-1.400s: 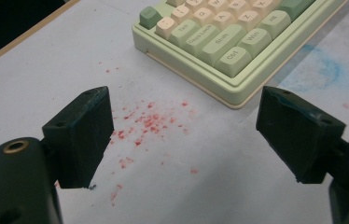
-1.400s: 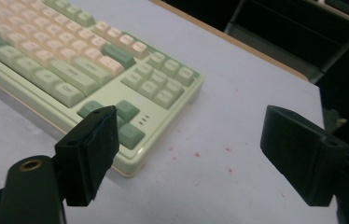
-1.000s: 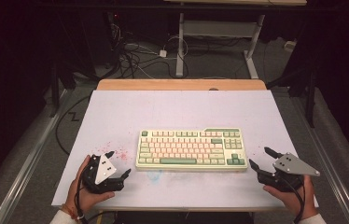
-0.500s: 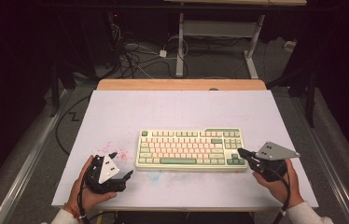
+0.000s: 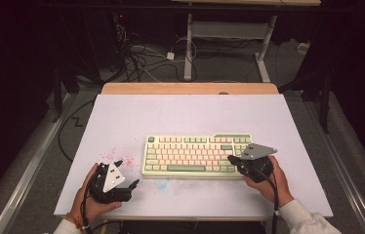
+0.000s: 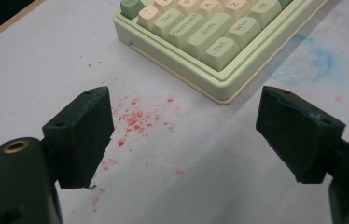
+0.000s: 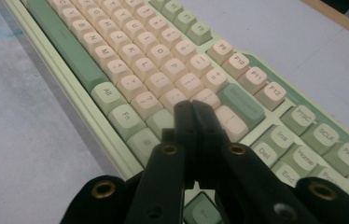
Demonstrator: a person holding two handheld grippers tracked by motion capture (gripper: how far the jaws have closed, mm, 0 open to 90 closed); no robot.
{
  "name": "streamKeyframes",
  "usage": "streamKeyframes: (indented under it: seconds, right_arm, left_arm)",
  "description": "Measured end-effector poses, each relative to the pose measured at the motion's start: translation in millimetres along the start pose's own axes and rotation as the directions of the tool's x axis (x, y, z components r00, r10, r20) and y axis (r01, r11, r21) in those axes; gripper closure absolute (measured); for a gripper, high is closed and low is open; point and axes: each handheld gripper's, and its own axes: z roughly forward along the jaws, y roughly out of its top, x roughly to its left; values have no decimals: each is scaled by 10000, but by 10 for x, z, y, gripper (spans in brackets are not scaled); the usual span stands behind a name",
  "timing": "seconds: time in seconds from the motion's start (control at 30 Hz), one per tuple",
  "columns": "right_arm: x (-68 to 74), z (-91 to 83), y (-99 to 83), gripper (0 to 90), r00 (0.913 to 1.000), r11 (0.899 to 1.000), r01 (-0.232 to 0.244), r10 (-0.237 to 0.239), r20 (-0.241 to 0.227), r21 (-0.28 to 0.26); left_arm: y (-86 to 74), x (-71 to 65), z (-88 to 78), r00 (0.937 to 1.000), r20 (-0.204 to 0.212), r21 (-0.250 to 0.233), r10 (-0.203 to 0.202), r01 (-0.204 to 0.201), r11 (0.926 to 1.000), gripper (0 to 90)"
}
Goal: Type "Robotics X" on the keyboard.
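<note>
A pale green keyboard (image 5: pixel 197 155) with cream and green keys lies flat on the white table top (image 5: pixel 190 117), near its front edge. My right gripper (image 5: pixel 230 159) is shut with nothing between its jaws, its tip over the keyboard's right end. In the right gripper view the closed tip (image 7: pixel 191 108) hangs just above the keys (image 7: pixel 163 84) near the right shift area; touching cannot be told. My left gripper (image 5: pixel 127 174) rests open at the front left, a short way from the keyboard's left corner (image 6: pixel 219 95). Nothing lies between its pads (image 6: pixel 86 123).
Red specks (image 6: pixel 137 116) and a faint blue smear (image 6: pixel 317 58) stain the table beside the keyboard. A wooden strip (image 5: pixel 190 88) edges the table's far side. Cables (image 5: pixel 146 53) and desk legs (image 5: pixel 188 48) stand on the floor beyond.
The right gripper has shut and moved left from the table's front right onto the keyboard's right end. The left gripper has stayed put.
</note>
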Motion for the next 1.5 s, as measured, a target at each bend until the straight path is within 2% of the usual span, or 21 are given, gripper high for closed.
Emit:
streamKeyframes:
  seconds: [0.43, 0.6, 0.77, 0.87, 0.9, 1.0, 1.1, 1.17, 1.3, 1.33, 1.5]
  right_arm:
    - [12, 188, -12, 900, 10000, 9984, 54, -49, -85, 563]
    - [19, 212, -40, 900, 10000, 9983, 39, -35, -77, 576]
    - [19, 211, -49, 900, 10000, 9986, 54, -51, -69, 531]
    - [24, 210, -51, 900, 10000, 9986, 60, -59, -27, 519]
    - [25, 210, -52, 900, 10000, 9987, 45, -44, -22, 513]
    - [27, 210, -53, 900, 10000, 9987, 39, -38, -11, 509]
    - [32, 209, -56, 900, 10000, 9987, 2, -2, 6, 511]
    - [33, 209, -55, 900, 10000, 9987, 13, -14, 14, 512]
    - [38, 207, -56, 900, 10000, 9987, 33, -35, 41, 508]
    - [37, 205, -57, 900, 10000, 9986, 51, -53, 31, 517]
    - [37, 206, -59, 900, 10000, 9988, 83, -86, 51, 489]
  left_arm:
    - [12, -3, 6, 10000, 69, 79, 32, -32, 10000, 180]
    - [38, 1, -15, 9998, 181, -35, -91, 91, 10000, 222]
    - [140, 50, -57, 9980, 336, -535, -541, 558, 9970, 236]
    - [190, 56, -46, 9976, 392, -510, -562, 582, 9970, 249]
    - [237, 44, -41, 9972, 611, -436, -429, 456, 9980, 274]
    - [315, 45, 0, 9965, 731, -211, -410, 426, 9989, 307]
    - [350, 39, 24, 9963, 796, -180, -326, 341, 9993, 368]
    - [408, 39, 63, 9969, 771, -129, -133, 143, 9998, 412]
    - [456, 48, 101, 9957, 906, -86, -210, 219, 9997, 470]
    - [486, 54, 120, 9925, 1166, -106, -355, 370, 9993, 488]
    - [596, 48, 180, 9906, 1351, -40, -219, 226, 9997, 663]
